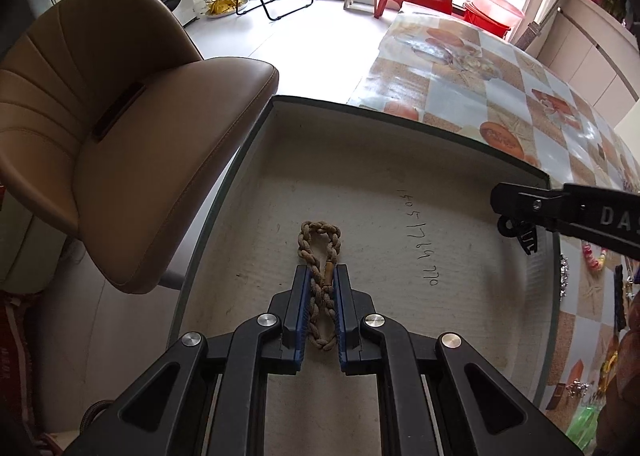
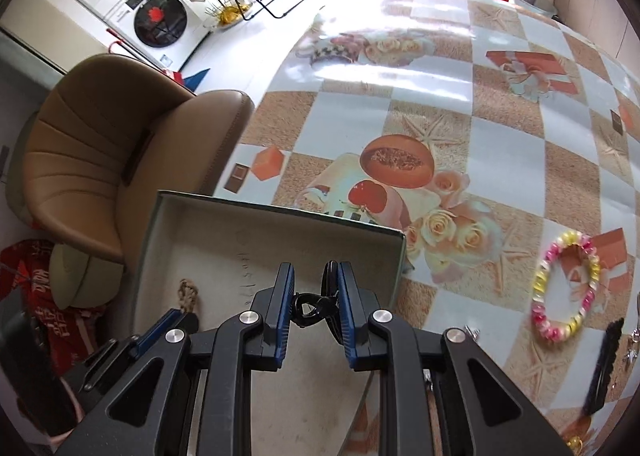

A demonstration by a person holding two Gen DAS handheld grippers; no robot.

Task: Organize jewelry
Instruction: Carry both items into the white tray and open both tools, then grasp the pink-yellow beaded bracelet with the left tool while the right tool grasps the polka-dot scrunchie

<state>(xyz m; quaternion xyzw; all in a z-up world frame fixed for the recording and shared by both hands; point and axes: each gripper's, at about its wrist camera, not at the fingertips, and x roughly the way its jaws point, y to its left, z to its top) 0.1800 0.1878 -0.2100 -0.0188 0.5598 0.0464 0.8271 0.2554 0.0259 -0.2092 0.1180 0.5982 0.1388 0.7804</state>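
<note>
Pinching a braided tan rope bracelet [image 1: 319,284] between its blue pads, the left gripper [image 1: 320,292] sits low in the centre of the left wrist view, right over the open cardboard box [image 1: 400,183]. The bracelet's looped end sticks out past the fingertips, up toward the middle of the frame, with the box's pale floor behind it; whether it's touching that floor, can't really tell. Some handwritten digits run along the box floor just right of the loop.

Over in the right wrist view, the right gripper [image 2: 314,288] is clamped on a small black hair claw clip [image 2: 320,302], jaws only a little apart with the clip wedged between them, lower centre of the frame. It's also above the box, nearer the box's right wall. You can spot that same gripper poking in from the right edge of the left wrist view with the clip dangling off its tip.

Out on the tablecloth [image 2: 440,115] with the fruit and flower print, a pink, yellow and white beaded bracelet [image 2: 564,288] lies at the right side of the right wrist view, well clear of the box. A black comb-like piece [image 2: 604,364] lies just right of it, blurry. A tan leather chair [image 1: 120,127] fills the left of both views
</note>
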